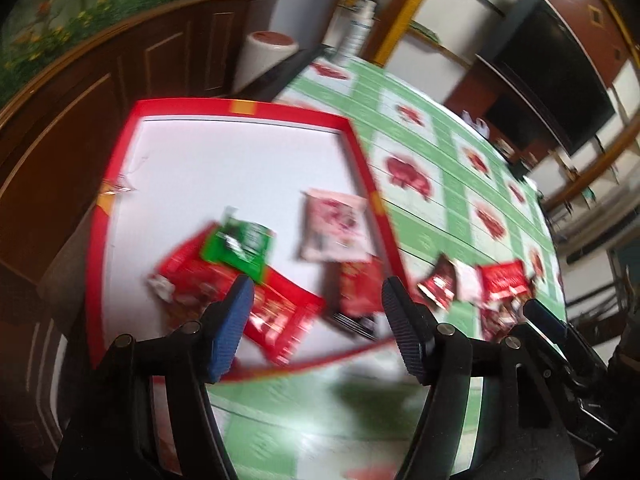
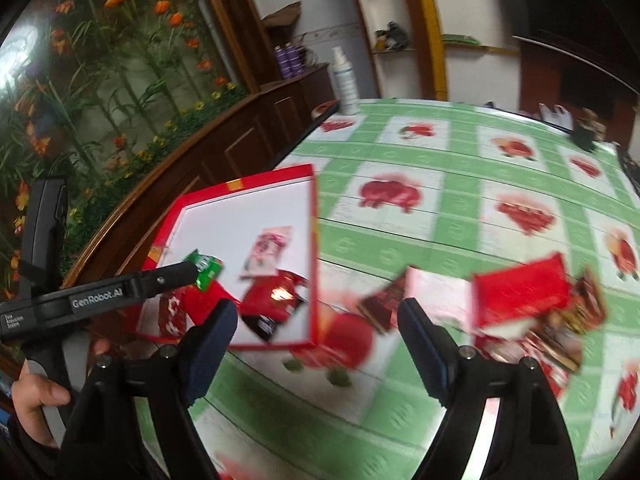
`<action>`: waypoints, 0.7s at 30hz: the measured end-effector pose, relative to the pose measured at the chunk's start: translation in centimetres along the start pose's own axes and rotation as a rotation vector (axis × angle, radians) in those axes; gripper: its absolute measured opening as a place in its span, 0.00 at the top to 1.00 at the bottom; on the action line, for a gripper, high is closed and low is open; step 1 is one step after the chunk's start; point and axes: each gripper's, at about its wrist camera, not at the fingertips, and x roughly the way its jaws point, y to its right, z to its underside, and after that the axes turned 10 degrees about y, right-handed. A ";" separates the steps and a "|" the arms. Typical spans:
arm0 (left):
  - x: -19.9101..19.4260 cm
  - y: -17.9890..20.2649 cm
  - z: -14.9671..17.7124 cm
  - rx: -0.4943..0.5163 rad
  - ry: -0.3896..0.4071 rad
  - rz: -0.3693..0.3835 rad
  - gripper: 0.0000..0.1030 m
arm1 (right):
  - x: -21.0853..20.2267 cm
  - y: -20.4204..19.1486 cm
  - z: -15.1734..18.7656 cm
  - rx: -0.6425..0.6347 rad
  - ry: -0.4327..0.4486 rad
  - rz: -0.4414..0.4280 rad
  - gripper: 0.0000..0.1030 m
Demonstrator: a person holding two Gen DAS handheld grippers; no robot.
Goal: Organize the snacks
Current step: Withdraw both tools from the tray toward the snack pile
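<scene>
Red-rimmed box (image 1: 362,148) already holds several snack packets (image 1: 334,232); a loose pile (image 2: 520,300) remains on the desk (image 2: 440,208) just beside it. Both the left hand-held gripper (image 1: 316,328) and right hand-held gripper (image 2: 316,356) hover spread apart, empty.

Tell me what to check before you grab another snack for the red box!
1. Left tool open with nothing in it: ok, it is wide open.
2. Right tool open with nothing in it: ok.
3. Snacks left outside the box: ok, a pile of loose packets lies on the tablecloth, to the right of the box.
4. Room in the red box: ok, much white floor shows behind the green packet and pink packet.
5. Which packet sits on top of the pile: cannot tell, too blurred.
</scene>
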 end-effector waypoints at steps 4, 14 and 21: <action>-0.3 3.1 1.4 0.045 -0.029 0.059 0.35 | -3.1 2.4 1.3 0.007 0.009 0.033 0.17; 0.9 12.7 6.1 0.250 -0.167 0.190 0.28 | -10.5 10.4 6.6 -0.005 -0.006 0.223 0.16; 3.7 17.1 7.7 0.327 -0.214 0.218 0.28 | -14.7 16.5 9.6 0.022 -0.046 0.409 0.15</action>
